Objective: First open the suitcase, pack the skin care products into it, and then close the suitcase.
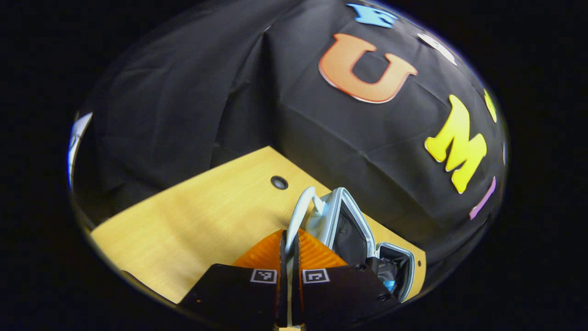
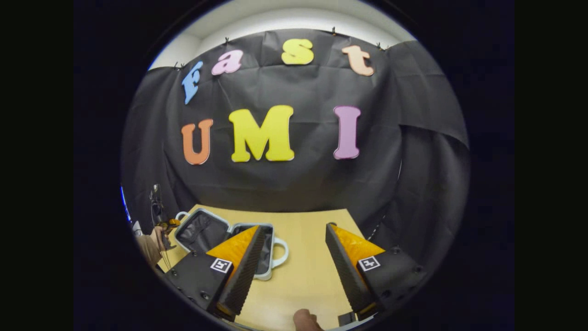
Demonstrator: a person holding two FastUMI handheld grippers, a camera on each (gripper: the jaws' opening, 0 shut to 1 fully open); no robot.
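We hold the left gripper (image 1: 288, 250) pinched tight on the white loop handle (image 1: 299, 209) of the suitcase (image 2: 216, 234), probably to steady or swing the raised lid half, while the right gripper (image 2: 294, 257) hangs with its jaws spread wide and empty above the table (image 2: 308, 276). The small case lies open at the left of the pale wood-grain tabletop, a rounded hard shell with a light rim and dark fabric lining; we cannot make out any skin care products.

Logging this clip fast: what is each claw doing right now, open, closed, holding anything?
Left claw: closed on the suitcase handle, lid half raised.
Right claw: open, holding nothing, above the table.
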